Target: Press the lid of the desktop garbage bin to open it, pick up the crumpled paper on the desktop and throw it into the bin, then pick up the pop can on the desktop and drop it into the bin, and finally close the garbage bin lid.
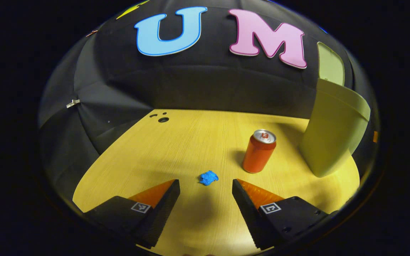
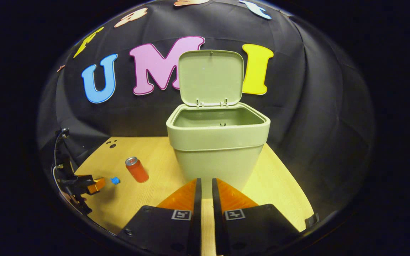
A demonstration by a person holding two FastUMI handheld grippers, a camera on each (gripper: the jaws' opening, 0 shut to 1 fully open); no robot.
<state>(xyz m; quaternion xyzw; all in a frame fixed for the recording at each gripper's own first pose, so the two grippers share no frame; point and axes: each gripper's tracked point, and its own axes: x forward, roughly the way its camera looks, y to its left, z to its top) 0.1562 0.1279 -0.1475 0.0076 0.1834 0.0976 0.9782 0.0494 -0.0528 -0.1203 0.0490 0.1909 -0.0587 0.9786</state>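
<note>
On desk (image 1: 190,142), pop can (image 1: 259,151) upright beside open-lidded bin (image 2: 216,142)

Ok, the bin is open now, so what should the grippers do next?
Probably ease the left gripper forward and down around the crumpled paper. Its jaws are open, the paper lies on the desk just ahead between them, and the lid stands up.

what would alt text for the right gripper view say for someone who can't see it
A pale green garbage bin stands on a wooden table with its lid raised upright, straight ahead of the nearly closed, empty right gripper. To the left stand an orange pop can and a small blue crumpled paper, with the left gripper just beyond the paper.
</note>
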